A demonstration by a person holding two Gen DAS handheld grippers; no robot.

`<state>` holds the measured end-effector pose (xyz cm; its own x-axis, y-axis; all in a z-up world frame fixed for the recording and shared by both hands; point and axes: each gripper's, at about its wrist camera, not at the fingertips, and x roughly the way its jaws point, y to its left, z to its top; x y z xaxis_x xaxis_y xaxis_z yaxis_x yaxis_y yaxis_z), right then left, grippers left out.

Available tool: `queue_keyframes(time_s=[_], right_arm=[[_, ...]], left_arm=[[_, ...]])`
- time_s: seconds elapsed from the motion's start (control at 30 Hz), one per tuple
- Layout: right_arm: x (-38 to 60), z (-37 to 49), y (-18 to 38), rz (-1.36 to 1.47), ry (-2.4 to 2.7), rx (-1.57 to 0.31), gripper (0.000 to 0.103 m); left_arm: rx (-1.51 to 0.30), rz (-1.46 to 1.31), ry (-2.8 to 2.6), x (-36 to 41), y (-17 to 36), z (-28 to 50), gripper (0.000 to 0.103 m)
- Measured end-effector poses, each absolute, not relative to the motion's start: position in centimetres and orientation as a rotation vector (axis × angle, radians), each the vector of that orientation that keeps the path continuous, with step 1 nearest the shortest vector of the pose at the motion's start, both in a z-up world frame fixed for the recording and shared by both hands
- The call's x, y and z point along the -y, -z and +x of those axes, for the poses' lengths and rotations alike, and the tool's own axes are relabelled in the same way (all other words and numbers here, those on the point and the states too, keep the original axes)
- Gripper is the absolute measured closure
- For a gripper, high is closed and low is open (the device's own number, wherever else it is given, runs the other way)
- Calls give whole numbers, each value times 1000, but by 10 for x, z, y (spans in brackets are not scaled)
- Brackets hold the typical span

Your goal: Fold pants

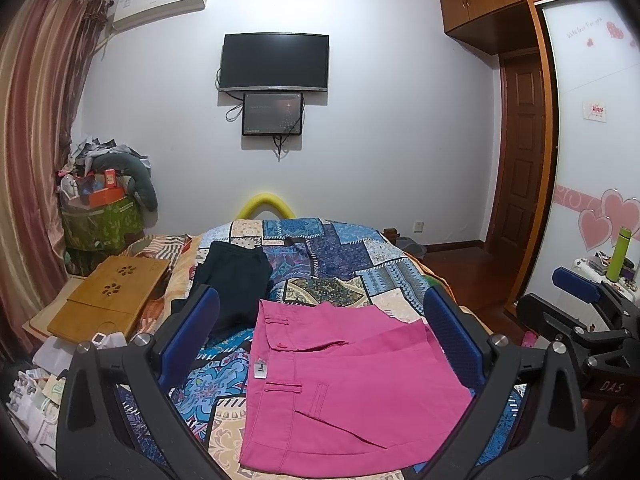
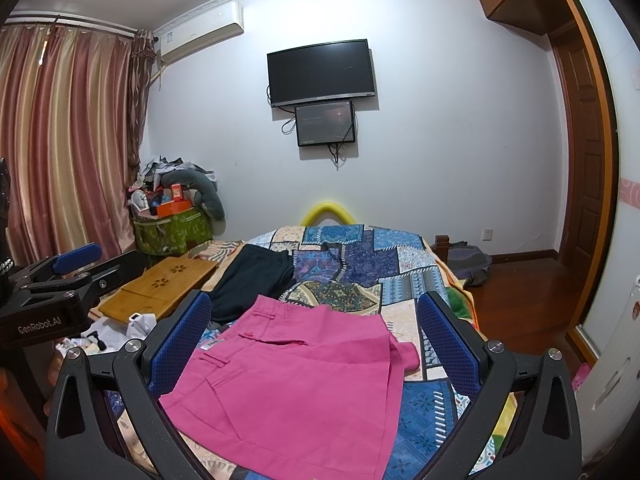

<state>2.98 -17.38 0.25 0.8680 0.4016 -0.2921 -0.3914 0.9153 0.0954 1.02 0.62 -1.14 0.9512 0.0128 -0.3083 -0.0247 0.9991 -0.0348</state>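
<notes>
Pink pants [image 1: 344, 384] lie folded flat on the patchwork bedspread [image 1: 352, 256]; they also show in the right wrist view [image 2: 296, 380]. A dark pair of pants [image 1: 236, 280] lies folded behind them, also seen in the right wrist view [image 2: 256, 280]. My left gripper [image 1: 320, 336] is open and empty, raised above the pink pants. My right gripper [image 2: 314, 332] is open and empty, also above them. The right gripper shows at the right edge of the left wrist view [image 1: 580, 300]. The left gripper shows at the left of the right wrist view [image 2: 60, 280].
A wooden lap tray [image 1: 108, 300] lies on the bed's left side. A green laundry basket [image 1: 100, 224] piled with items stands by the curtain. A wardrobe [image 1: 596, 120] and a door [image 1: 520, 152] are on the right. Loose papers [image 1: 36, 400] lie at the near left.
</notes>
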Motion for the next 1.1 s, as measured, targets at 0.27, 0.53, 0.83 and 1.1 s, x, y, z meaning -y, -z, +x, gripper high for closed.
queue_keyframes(time_s=[0.27,0.53,0.83,1.1], right_arm=[[175,36,0,35,-416,-323,0],[172,57,17,27,-424,-382,0],[185,117,71,-3,-382,-537,0],[203,165,122,-23,-374,-732,4]], left_arm=[[-324,-44,-23,-7,12,18,0],[-380,-38,-29,-12,29,44,0],[-648,-85,-27,-45,85,139,0],[-918,-116,-27,-83,151,212,23]])
